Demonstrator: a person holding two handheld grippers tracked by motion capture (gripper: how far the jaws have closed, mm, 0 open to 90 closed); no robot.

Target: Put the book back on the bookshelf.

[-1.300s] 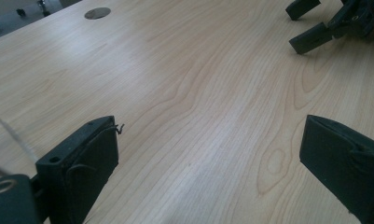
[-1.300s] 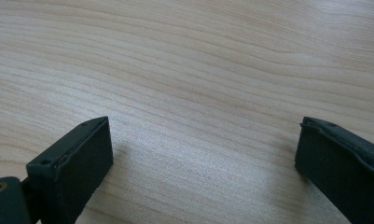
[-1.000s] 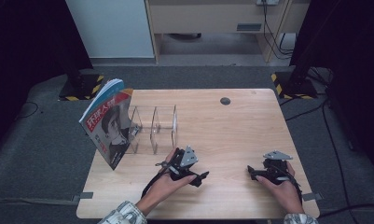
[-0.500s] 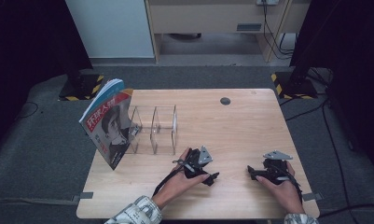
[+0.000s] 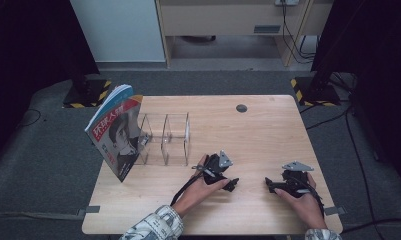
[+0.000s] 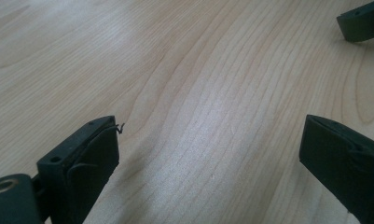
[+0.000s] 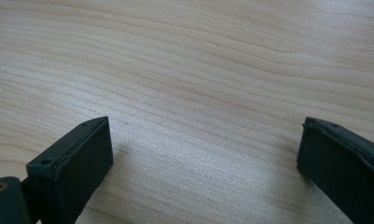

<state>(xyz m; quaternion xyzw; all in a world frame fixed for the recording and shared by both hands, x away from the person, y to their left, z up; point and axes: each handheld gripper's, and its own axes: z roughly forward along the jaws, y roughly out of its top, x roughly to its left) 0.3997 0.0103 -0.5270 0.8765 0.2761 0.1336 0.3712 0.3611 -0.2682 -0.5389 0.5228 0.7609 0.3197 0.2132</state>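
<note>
Left claw [image 5: 231,184] has shifted rightward along the wooden surface [image 5: 268,125] over the last second, away from the clear acrylic rack [image 5: 165,137] and the magazine [image 5: 115,132] leaning at the rack's left end. Its jaws are spread, empty. Right claw [image 5: 269,184] unmoved, jaws spread, empty. Judgement: magazine looks placed; left hand retreating to rest.

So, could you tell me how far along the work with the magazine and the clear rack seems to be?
It looks close to finished. The magazine stands upright, leaning at the left end of the clear rack, so that part seems done. Nothing is in hand: the left gripper and right gripper both sit low over the bare table, jaws open and empty. Whether anything is left cannot be told.
</note>
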